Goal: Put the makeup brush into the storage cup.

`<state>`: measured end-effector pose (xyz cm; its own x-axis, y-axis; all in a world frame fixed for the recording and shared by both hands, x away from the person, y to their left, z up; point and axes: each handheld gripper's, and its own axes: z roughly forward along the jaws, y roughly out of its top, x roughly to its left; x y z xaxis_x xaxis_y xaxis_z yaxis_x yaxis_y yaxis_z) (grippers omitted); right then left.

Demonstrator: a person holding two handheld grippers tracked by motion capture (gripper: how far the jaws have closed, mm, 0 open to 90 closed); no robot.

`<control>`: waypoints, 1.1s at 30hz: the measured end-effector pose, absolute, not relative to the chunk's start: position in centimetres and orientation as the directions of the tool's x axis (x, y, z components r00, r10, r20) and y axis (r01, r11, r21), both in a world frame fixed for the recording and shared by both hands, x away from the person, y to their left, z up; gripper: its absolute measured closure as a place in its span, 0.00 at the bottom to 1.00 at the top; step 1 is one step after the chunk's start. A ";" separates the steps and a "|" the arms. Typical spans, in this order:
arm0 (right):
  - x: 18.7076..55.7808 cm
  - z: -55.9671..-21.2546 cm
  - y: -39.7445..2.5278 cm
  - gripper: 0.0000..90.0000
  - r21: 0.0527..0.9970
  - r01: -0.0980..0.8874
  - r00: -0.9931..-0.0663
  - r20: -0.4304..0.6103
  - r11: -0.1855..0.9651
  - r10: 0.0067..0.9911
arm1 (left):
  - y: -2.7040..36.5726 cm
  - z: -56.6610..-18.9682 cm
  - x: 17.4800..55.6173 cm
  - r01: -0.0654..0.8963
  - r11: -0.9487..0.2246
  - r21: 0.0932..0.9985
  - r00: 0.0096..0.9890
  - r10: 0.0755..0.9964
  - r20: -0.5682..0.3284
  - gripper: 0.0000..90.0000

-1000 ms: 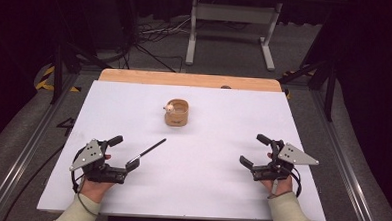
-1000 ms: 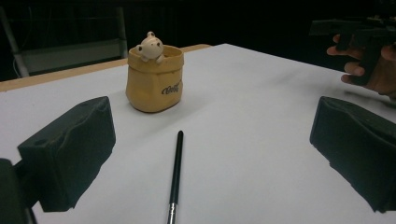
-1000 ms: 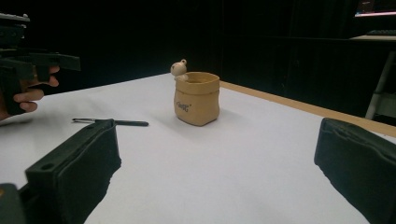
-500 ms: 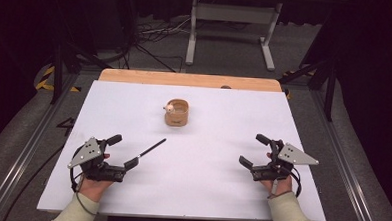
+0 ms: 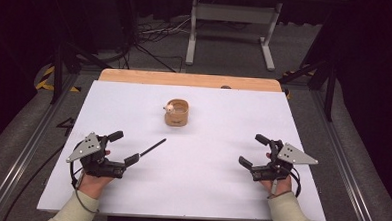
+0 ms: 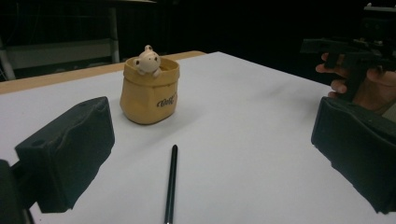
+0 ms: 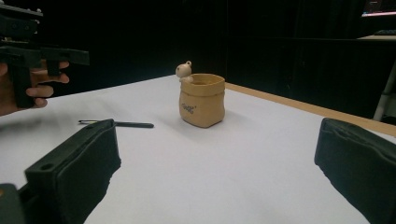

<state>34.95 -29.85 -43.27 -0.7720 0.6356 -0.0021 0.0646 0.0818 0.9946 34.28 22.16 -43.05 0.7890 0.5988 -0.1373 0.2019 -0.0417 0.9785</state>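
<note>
- A slim black pen (image 5: 152, 147) lies flat on the white counter (image 5: 220, 191), towards the left part of the near half, well in from the left edge. It runs at a slant, its far end turned towards the middle of the counter.
- The left gripper (image 5: 124, 147) sits just beside the pen's near end, held in a hand near the near left corner. Its jaws are released and spread wide, and the pen lies between them without touching either (in the left gripper view the pen (image 6: 171, 184) runs up the middle of the gap, on the surface).
- Further in, near the middle of the counter's far half, stands a small tan sack-shaped ceramic pot (image 5: 177, 112), upright, with a pale little animal figure (image 5: 169, 108) perched at its rim. It is well apart from the pen.
- The right gripper (image 5: 255, 150) is held in the other hand near the near right corner, well apart from pen and pot. Its jaws are also released and wide, with nothing between them.
- A bare wooden strip (image 5: 185, 79) runs along the counter's far edge.
</note>
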 end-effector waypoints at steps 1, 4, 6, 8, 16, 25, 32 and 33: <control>35.0 -43.3 -29.8 0.00 0.995 0.065 -0.772 -0.001 0.081 0.635 | 22.2 -42.9 34.4 0.200 -0.032 0.979 0.789 0.598 -0.141 0.01; 35.0 -43.3 -29.8 0.00 0.995 0.064 -0.771 -0.003 0.082 0.636 | 21.9 -42.6 34.7 0.191 -0.010 0.982 0.796 0.587 -0.149 0.01; 35.0 -43.3 -29.8 0.00 0.995 0.064 -0.771 -0.003 0.082 0.637 | 21.8 -42.4 34.8 0.184 -0.015 0.983 0.798 0.585 -0.141 0.01; 35.0 -43.3 -29.9 0.00 0.994 0.065 -0.770 -0.002 0.083 0.638 | 21.5 -42.2 35.0 0.189 -0.018 0.982 0.800 0.583 -0.143 0.01; 34.9 -43.3 -29.9 0.00 0.995 0.067 -0.769 0.000 0.080 0.639 | 21.0 -41.8 35.8 0.198 -0.011 0.980 0.801 0.578 -0.155 0.00; 35.0 -43.2 -29.8 0.00 0.997 0.038 -0.784 -0.009 0.062 0.621 | 20.3 -41.7 36.8 0.213 -0.014 0.977 0.802 0.574 -0.167 0.00; 35.0 -43.1 -29.8 0.00 0.997 0.041 -0.787 -0.008 0.065 0.617 | 19.7 -40.7 37.2 0.203 -0.063 0.977 0.808 0.574 -0.131 0.02; 35.0 -43.1 -29.8 0.00 0.997 0.044 -0.786 -0.005 0.064 0.618 | 19.6 -40.5 37.2 0.205 -0.073 0.976 0.808 0.576 -0.126 0.02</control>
